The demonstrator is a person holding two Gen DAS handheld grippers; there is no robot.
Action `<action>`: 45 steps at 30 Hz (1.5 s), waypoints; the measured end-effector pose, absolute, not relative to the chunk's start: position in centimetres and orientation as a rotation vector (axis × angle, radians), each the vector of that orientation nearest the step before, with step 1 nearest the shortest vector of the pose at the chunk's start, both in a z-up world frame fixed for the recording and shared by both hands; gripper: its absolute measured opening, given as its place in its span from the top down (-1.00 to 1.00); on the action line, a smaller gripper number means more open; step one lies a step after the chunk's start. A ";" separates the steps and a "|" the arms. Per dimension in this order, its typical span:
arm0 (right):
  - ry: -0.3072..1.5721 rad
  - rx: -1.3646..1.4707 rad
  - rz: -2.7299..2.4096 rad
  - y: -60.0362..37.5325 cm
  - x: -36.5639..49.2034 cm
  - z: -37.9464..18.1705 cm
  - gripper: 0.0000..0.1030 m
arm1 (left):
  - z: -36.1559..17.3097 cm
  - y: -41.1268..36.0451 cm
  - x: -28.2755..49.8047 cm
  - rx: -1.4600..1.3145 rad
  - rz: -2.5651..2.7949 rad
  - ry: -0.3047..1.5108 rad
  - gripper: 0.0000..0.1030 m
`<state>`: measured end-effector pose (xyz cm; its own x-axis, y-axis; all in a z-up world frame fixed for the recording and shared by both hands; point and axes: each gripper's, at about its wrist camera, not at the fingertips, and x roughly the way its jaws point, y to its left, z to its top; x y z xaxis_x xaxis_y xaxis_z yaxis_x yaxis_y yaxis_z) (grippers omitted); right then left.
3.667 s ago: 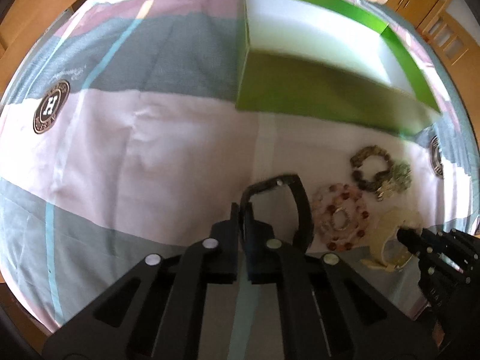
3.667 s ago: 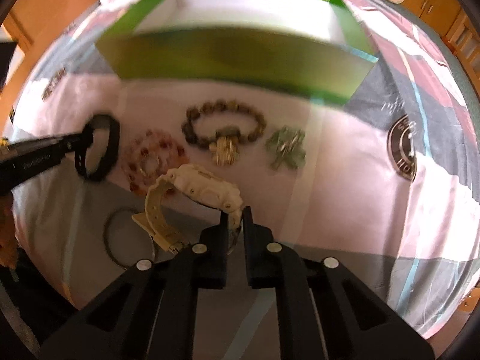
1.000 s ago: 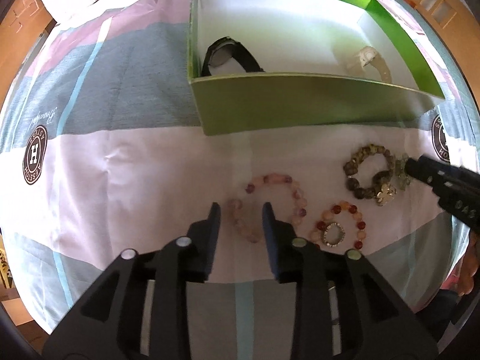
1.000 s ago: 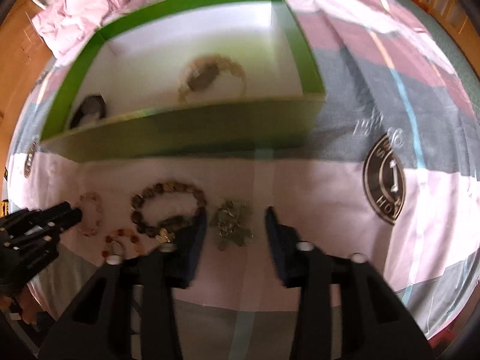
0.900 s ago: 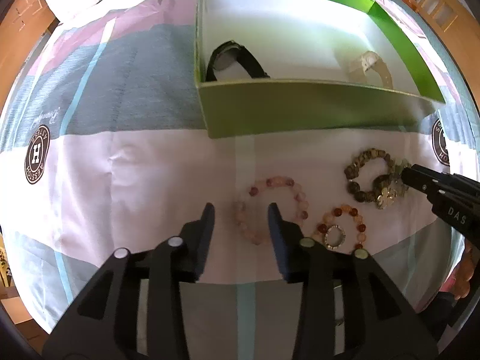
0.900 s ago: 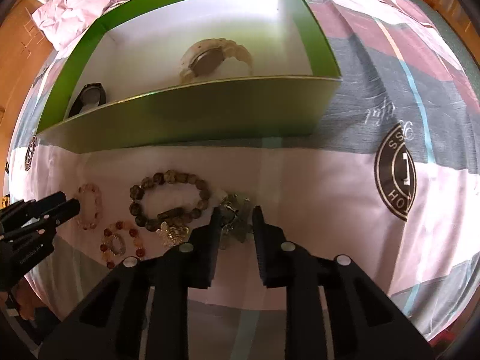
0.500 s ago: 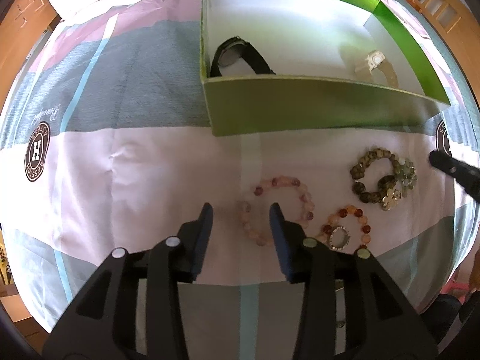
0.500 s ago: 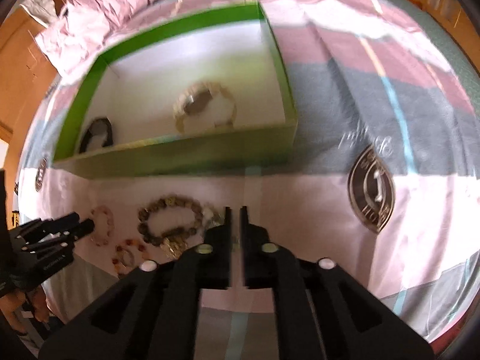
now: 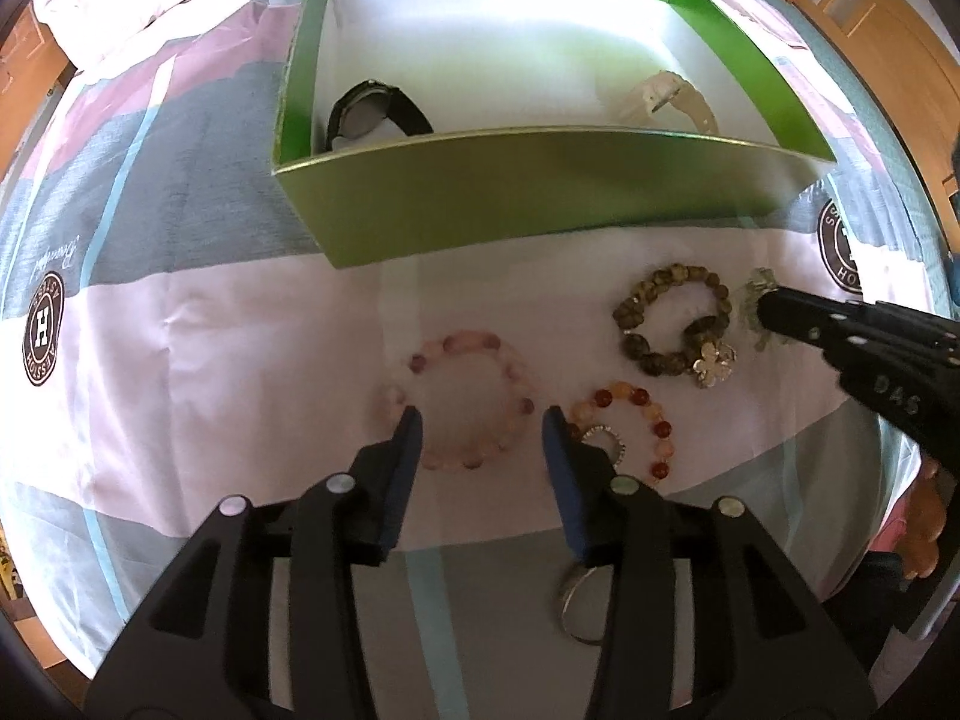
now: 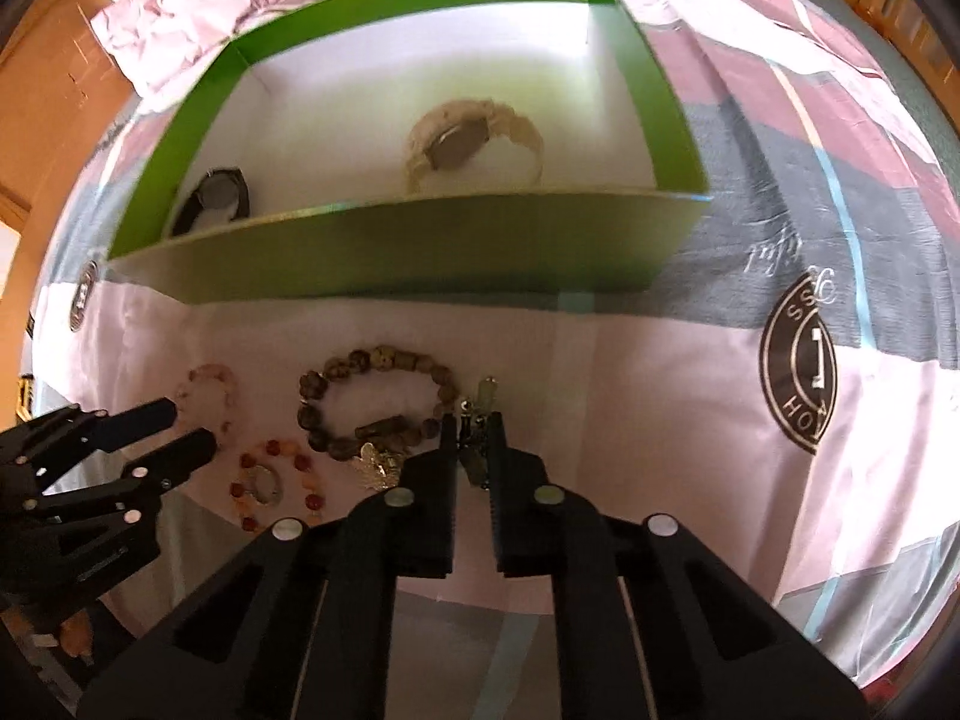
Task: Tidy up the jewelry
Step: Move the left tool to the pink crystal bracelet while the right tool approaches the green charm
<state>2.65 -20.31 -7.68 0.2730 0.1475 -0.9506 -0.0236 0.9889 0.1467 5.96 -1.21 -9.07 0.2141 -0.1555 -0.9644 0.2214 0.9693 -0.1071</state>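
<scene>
Right wrist view: my right gripper (image 10: 471, 429) pinches the small green charm (image 10: 477, 420), light, loose, slippery; my left gripper (image 9: 477, 429) hangs spread over the pink bracelet (image 9: 462, 399).

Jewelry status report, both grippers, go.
Left gripper open over pink bracelet. Right gripper shut on green charm. Two watches in green box. Nothing blocking.

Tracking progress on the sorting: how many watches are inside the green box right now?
2. A black watch sits in the green box's left near corner; a cream watch lies toward its right side. The near wall may hide more.
</scene>
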 end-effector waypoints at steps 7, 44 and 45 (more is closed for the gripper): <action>1.292 0.180 0.104 -22.5 2.4 -7.2 0.82 | -9.3 0.4 6.4 0.024 -0.218 1.331 0.05; 1.332 0.116 0.047 -21.2 3.1 -9.7 0.44 | -10.8 0.3 7.0 0.109 -0.139 1.321 0.69; 1.335 0.109 0.045 -21.0 3.1 -9.8 0.44 | -10.6 0.1 6.8 0.105 -0.142 1.320 0.78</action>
